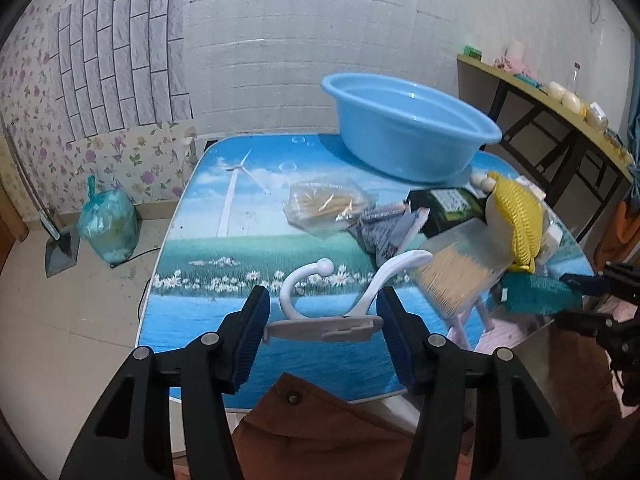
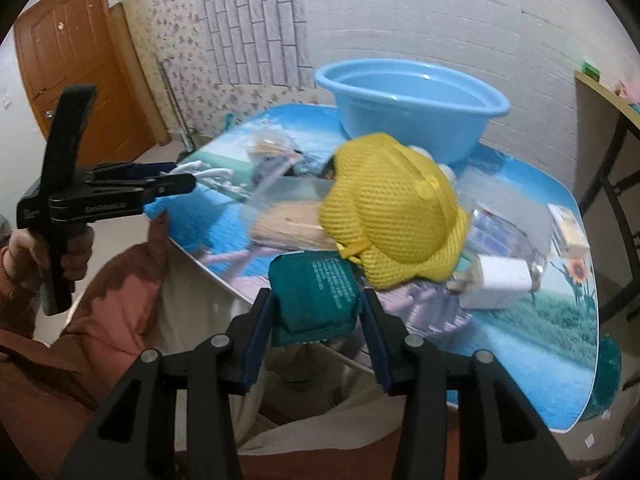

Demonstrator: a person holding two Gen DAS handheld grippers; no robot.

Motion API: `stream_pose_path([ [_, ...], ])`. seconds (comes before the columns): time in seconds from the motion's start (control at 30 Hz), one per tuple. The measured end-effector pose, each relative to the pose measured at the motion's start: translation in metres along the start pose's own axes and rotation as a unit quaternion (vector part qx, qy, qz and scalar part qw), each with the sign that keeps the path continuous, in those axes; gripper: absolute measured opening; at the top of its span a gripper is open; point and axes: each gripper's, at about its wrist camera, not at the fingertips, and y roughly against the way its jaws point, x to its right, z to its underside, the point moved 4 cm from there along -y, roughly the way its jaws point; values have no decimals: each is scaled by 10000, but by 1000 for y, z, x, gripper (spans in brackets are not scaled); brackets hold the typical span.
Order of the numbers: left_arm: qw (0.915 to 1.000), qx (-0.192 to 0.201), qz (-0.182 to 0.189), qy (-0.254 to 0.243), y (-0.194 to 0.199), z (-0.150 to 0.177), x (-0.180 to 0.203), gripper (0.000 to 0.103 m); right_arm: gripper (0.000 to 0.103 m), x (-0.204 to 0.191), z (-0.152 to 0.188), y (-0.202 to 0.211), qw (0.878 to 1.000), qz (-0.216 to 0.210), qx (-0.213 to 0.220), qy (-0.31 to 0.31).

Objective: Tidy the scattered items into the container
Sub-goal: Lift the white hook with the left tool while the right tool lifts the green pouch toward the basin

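A light blue basin (image 1: 408,128) (image 2: 412,108) stands at the far side of the picture-printed table (image 1: 224,240). My left gripper (image 1: 322,320) is shut on the flat base of a white plastic hook (image 1: 360,280), held just above the table's near edge. Over the right end, my right gripper (image 2: 316,320) is shut on a teal packet (image 2: 314,288) (image 1: 540,294), lifted off the surface. Between them and the basin lie a yellow mesh hat (image 2: 392,216) (image 1: 516,224), a clear box of wooden sticks (image 1: 456,276), a clear bag of sticks (image 1: 324,208) and paper sachets (image 1: 388,232).
A white adapter (image 2: 500,280), a small carton (image 2: 568,232) and clear packaging (image 2: 500,228) lie on the table's right part. A dark green box (image 1: 448,204) sits near the basin. On the floor stand a green rubbish bag (image 1: 108,224) and a dustpan (image 1: 60,252). A side table (image 1: 560,108) is at the right.
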Motion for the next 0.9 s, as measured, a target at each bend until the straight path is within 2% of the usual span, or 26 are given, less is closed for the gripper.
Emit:
stream_pose_path([
  [0.3, 9998, 170, -63, 120, 10, -11, -3, 56, 43, -2, -15, 22, 9992, -173, 355, -57],
  [0.57, 9996, 188, -146, 132, 11, -21, -2, 56, 42, 4, -32, 33, 9974, -151, 687, -137],
  [0.9, 9997, 194, -89, 91, 1, -45, 6, 56, 42, 28, -55, 38, 9949, 171, 927, -369],
])
